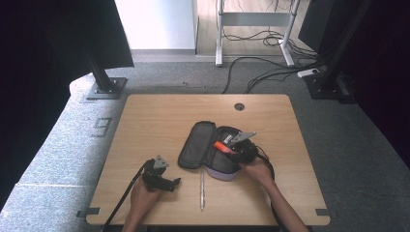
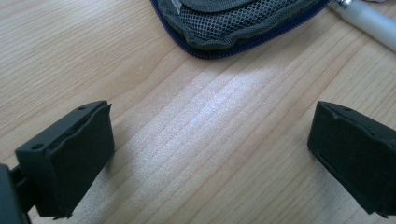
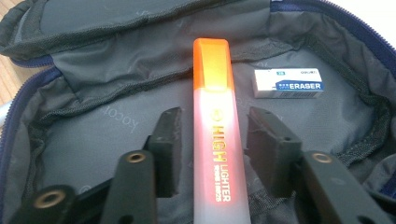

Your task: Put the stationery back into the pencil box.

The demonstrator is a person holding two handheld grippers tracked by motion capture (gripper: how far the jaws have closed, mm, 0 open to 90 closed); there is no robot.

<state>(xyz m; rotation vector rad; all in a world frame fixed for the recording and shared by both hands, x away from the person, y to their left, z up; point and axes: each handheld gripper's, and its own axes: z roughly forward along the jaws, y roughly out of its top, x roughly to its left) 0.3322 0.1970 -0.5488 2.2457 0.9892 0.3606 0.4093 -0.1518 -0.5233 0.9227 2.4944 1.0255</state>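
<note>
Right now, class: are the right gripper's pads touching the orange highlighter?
Apart. The right gripper view shows the right gripper with a gap between each pad and the highlighter, which lies between them.

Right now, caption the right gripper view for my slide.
Right gripper jaws apart around an orange highlighter inside the open pencil case, eraser beside.

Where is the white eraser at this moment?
In the right gripper view, the eraser lies on the grey lining inside the open pencil case, up and right of the orange highlighter.
</note>
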